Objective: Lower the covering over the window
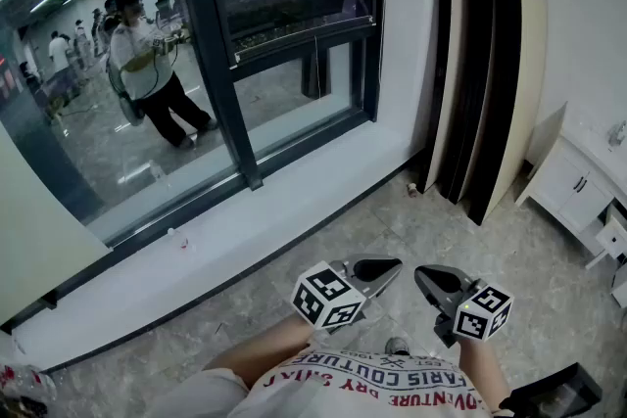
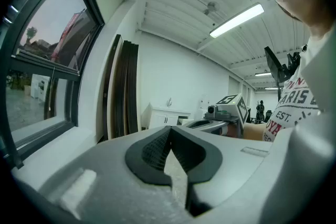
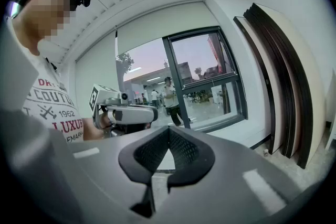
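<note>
A tall dark-framed window (image 1: 225, 54) fills the wall ahead, above a white sill (image 1: 245, 225). In the right gripper view a pale roller blind (image 3: 157, 26) covers only the top of the window (image 3: 205, 76), and a thin cord (image 3: 116, 44) hangs at its left edge. Both grippers are held low in front of the person's chest, well short of the window. My left gripper (image 1: 392, 266) (image 2: 169, 128) has its jaws shut with nothing between them. My right gripper (image 1: 423, 277) (image 3: 169, 128) is also shut and empty. Each shows in the other's view: right gripper (image 2: 223, 111), left gripper (image 3: 126, 112).
Dark and cream boards (image 1: 485, 64) lean against the wall right of the window. A white cabinet (image 1: 573, 181) stands at the far right. A small object (image 1: 414, 188) lies on the tiled floor by the boards. People (image 1: 147, 64) show in the glass.
</note>
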